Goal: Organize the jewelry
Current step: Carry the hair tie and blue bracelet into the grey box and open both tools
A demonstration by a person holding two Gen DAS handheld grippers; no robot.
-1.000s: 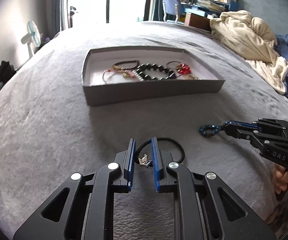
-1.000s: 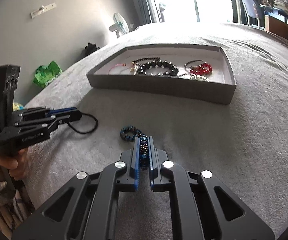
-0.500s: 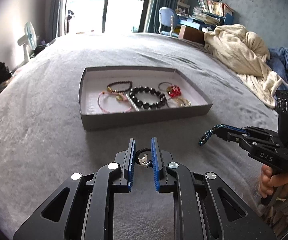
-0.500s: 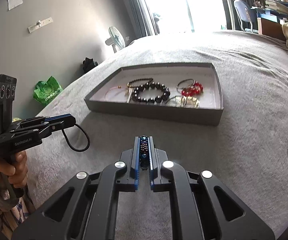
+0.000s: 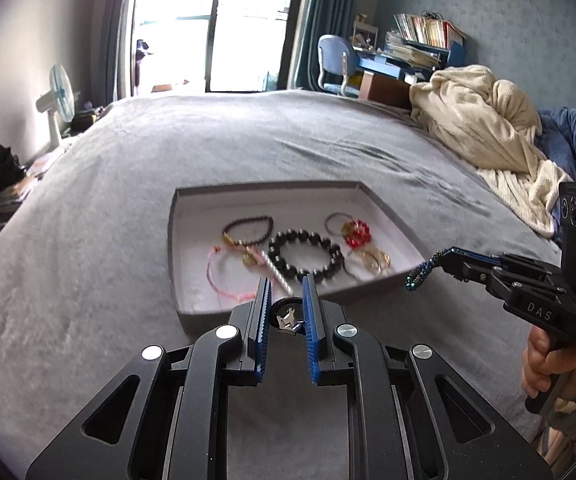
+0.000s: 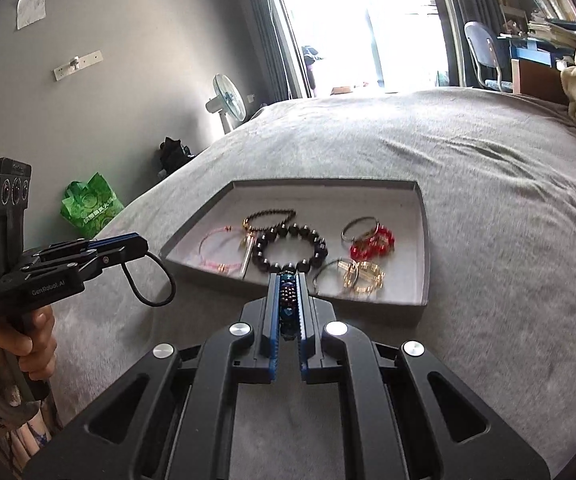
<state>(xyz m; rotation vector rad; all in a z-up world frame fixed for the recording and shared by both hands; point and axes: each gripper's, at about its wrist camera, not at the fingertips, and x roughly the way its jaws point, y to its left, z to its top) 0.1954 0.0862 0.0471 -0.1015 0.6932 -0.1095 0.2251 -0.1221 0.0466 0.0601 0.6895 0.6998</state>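
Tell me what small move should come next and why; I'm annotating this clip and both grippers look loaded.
Probably carry both a little farther forward until they are over the gray tray, then let go. The right gripper is clamped on a blue beaded bracelet at the tray's near wall, and the left gripper pinches a black cord that hangs short of the tray.
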